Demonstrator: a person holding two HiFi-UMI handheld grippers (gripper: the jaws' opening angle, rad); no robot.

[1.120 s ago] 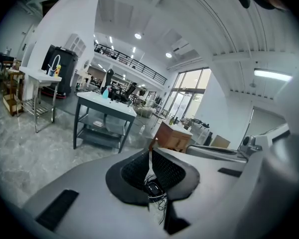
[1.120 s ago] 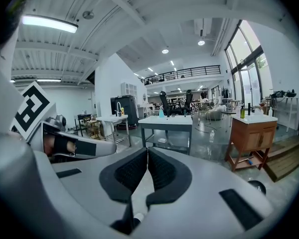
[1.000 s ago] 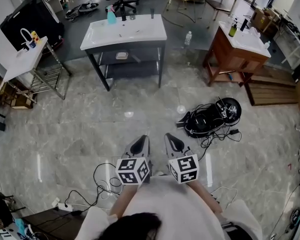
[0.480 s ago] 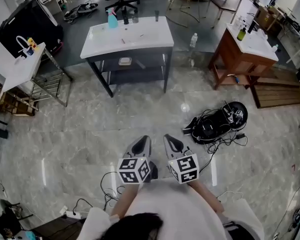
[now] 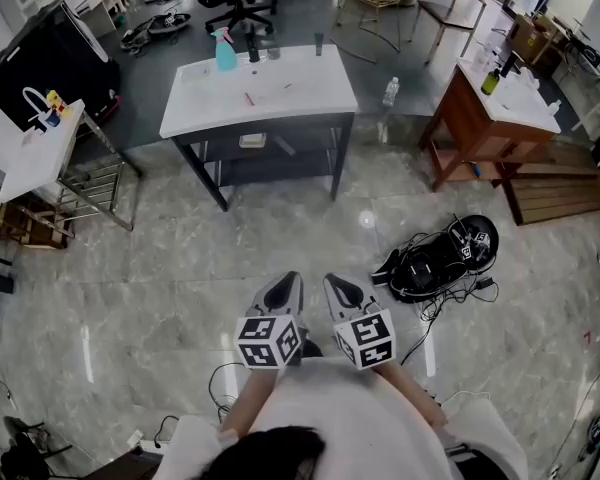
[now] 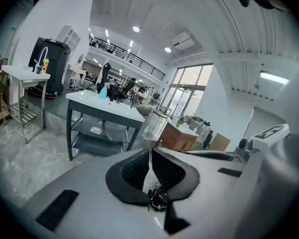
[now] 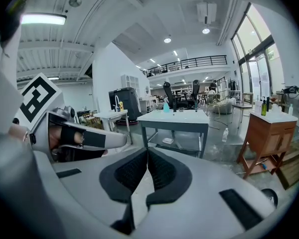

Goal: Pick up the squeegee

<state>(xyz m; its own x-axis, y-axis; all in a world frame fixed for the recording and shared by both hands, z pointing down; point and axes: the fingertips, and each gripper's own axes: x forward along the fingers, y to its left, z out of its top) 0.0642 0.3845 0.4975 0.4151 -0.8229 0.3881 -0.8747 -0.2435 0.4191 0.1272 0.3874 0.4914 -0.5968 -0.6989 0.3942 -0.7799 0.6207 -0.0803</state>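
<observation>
Both grippers are held side by side low in the head view, above the marble floor. My left gripper point(image 5: 285, 280) is shut with nothing between its pads, and so is my right gripper point(image 5: 338, 280). In the left gripper view the pads point(image 6: 150, 152) meet at the tips; the right gripper view shows the same point(image 7: 148, 151). Both point toward a white washbasin table point(image 5: 310, 73) on a dark frame, some way ahead. Small thin items point(image 5: 248, 98) lie on its top. I cannot make out a squeegee among them.
A blue spray bottle point(image 5: 225, 53) stands at the table's back edge. A wooden vanity point(image 5: 475, 118) is at the right, with a black device and tangled cables point(image 5: 440, 253) on the floor near it. A small white table point(image 5: 30, 143) stands left. Cables point(image 5: 220, 383) lie by my feet.
The washbasin table and the room have slid nearer in the head view. Both grippers keep their place side by side and stay shut.
</observation>
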